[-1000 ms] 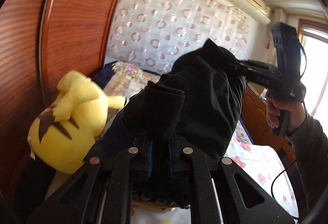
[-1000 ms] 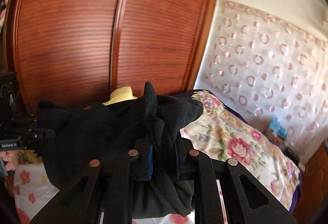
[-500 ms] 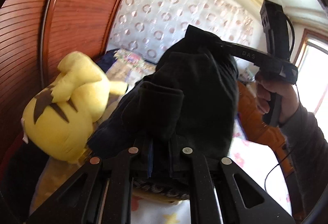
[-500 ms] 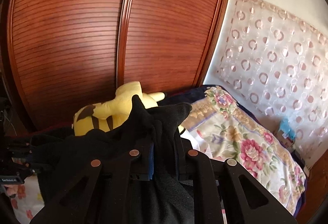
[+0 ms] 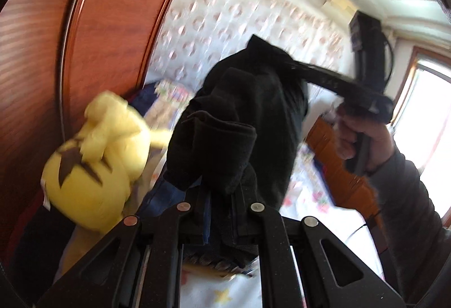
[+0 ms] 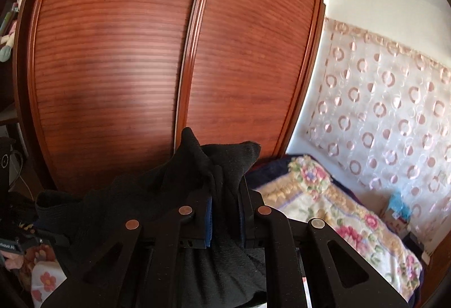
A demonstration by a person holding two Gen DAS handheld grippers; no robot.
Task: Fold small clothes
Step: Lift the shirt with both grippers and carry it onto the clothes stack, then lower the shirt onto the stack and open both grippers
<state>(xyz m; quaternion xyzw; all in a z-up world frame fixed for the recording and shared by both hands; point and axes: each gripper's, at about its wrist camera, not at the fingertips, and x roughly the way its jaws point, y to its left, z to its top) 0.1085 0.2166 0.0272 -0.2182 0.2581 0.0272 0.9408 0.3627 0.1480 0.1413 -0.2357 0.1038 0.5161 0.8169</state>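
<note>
I have 2 views, and both grippers are clamped on the same black garment (image 5: 248, 121), which hangs in the air between them above the bed.

From the left wrist, my left gripper (image 5: 220, 212) has its jaws pinched on a folded cuff-like edge of the cloth, which bunches up just above the fingertips. This view alone shows the right gripper (image 5: 284, 65) from outside: its long fingers reach in from the right and bite the far upper corner of the garment, with the person's hand (image 5: 363, 138) wrapped round the handle and a grey sleeve (image 5: 408, 195) behind it. Only here do I see the yellow plush toy (image 5: 95, 155) lying at the left beside the wardrobe, the window (image 5: 428, 99) at the right, and the air conditioner (image 5: 338, 0) high on the wall. The picture is blurred.

From the right wrist, the right gripper (image 6: 225, 212) grips a thick fold between blue pads, and the cloth runs away to the left towards the dark body of the left gripper (image 6: 17, 234) at the frame edge. This view is sharper and shows both reddish wooden wardrobe doors (image 6: 112, 68) in full.

Below lies the bed: a floral quilt (image 6: 338, 217) on the far side and a white flowered sheet (image 5: 225, 291) nearer. A curtain with pink rings (image 6: 389, 110) covers the back wall.
</note>
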